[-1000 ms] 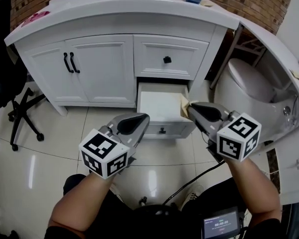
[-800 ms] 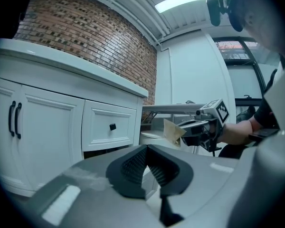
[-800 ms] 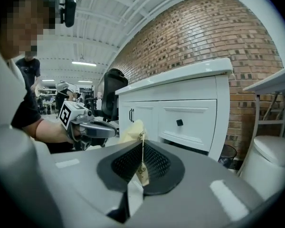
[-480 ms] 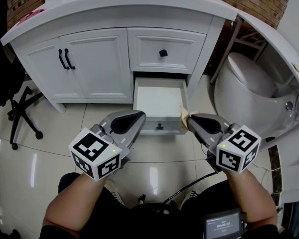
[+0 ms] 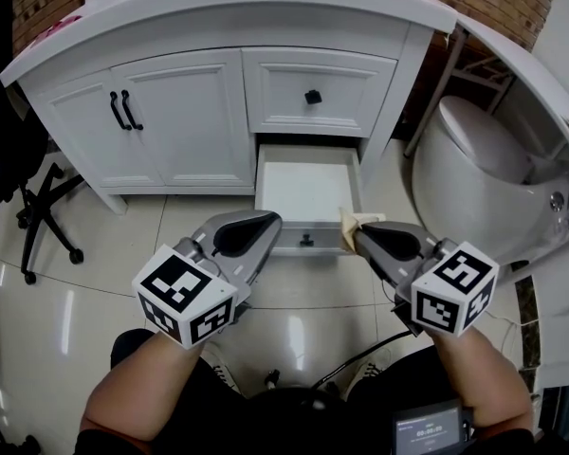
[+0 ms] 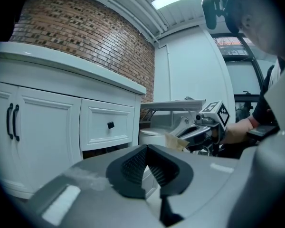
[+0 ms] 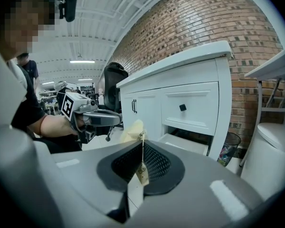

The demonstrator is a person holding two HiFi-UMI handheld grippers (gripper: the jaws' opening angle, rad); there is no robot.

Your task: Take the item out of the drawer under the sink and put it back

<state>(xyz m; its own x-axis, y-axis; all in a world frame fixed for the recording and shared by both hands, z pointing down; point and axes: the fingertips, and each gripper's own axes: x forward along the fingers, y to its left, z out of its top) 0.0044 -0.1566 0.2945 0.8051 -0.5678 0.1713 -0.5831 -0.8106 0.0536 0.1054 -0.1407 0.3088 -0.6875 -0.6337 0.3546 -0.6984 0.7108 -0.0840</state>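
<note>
The lower drawer point(image 5: 306, 190) under the sink stands pulled out, and its white inside shows nothing in it. My right gripper point(image 5: 358, 228) is shut on a thin beige paper packet point(image 5: 353, 219) with a small tag, held just above the drawer's front right corner. The right gripper view shows the packet point(image 7: 134, 130) pinched upright between the dark pads of the right gripper point(image 7: 141, 158). My left gripper point(image 5: 265, 222) hovers at the drawer's front left and is shut on nothing. In its own view the left gripper point(image 6: 146, 163) has its pads together.
The white vanity point(image 5: 185, 112) has double doors with black handles point(image 5: 120, 110) and a closed upper drawer with a black knob point(image 5: 313, 96). A toilet point(image 5: 479, 164) stands to the right and a black office chair point(image 5: 24, 188) to the left. Glossy floor tiles point(image 5: 95, 282) lie below.
My right gripper has drawn back with the packet from over the drawer's right wall to its front right corner. The left gripper has hardly moved.
</note>
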